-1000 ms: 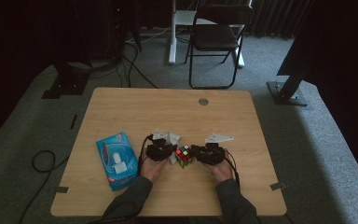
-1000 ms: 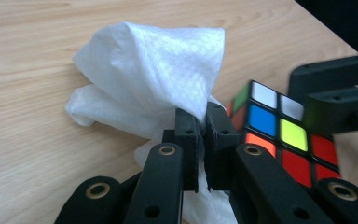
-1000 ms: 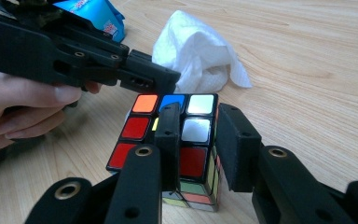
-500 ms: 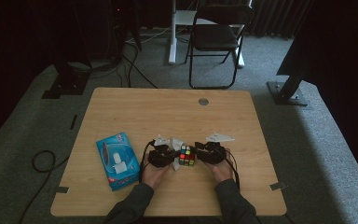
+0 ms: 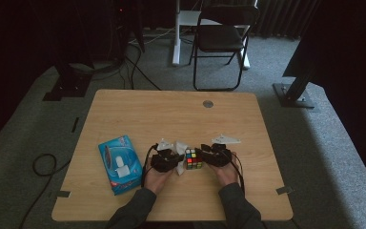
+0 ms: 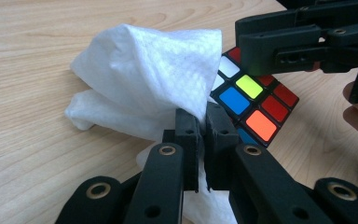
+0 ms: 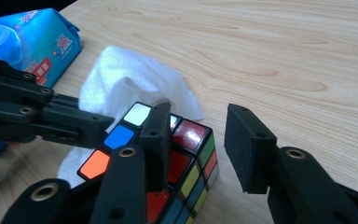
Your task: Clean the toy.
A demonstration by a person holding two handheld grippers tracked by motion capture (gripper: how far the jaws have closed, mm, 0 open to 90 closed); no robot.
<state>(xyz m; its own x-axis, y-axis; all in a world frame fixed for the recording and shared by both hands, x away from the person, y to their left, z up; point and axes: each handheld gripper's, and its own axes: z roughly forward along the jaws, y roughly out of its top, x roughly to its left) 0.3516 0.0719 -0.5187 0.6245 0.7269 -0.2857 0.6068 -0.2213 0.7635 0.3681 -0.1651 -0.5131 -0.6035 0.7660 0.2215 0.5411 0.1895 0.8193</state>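
A Rubik's cube rests on the wooden table near the front, between both hands. My left gripper is at its left, shut on a crumpled white wipe that lies against the cube's side. At the cube's right, my right gripper is open. In the right gripper view its left jaw lies over the cube's top face and its right jaw hangs clear over bare table, with the wipe behind. My left gripper pinches the wipe's fold.
A blue pack of wipes lies at the table's front left, close to my left hand. A round grommet sits near the far edge. A folding chair and stand legs are beyond the table.
Both grippers and the cube have shifted slightly to the right. The cube now shows its top face more squarely.
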